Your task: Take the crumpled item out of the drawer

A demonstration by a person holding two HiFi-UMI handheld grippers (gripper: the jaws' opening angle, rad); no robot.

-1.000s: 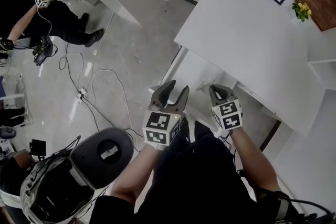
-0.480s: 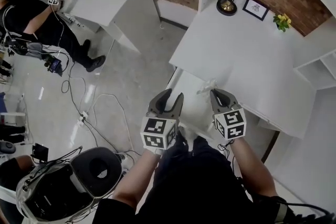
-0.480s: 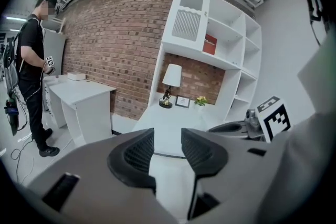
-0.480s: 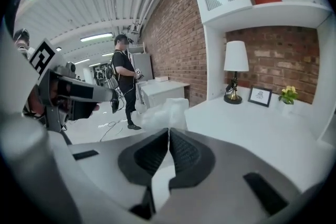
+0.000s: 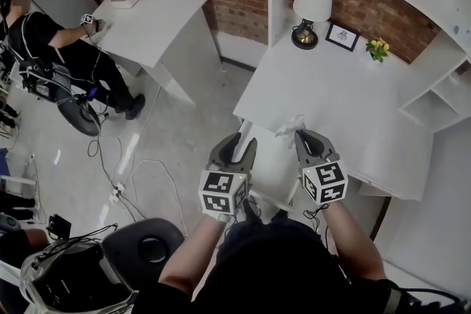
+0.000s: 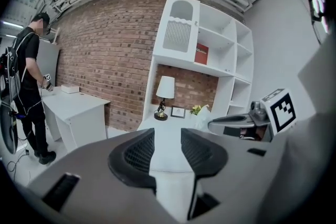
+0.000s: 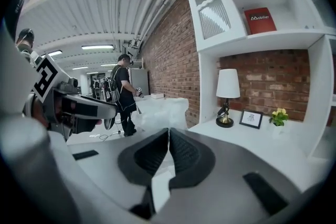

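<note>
One crumpled item [image 5: 291,126], judged light and soft, is pinched by a fold in the closed right gripper [image 5: 302,136]; left gripper [image 5: 243,140] empty, jaws apart but closing.

The person wears black clothing [image 5: 283,268]. Beyond it, the left gripper [image 5: 243,140] and right gripper [image 5: 300,134] are grey, each carrying a white cube [image 5: 223,193] with black square markers.

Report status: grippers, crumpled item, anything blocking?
Left gripper empty, jaws closing. Right gripper shut on crumpled item, held above the open drawer at the desk edge. Nothing in the way.
</note>
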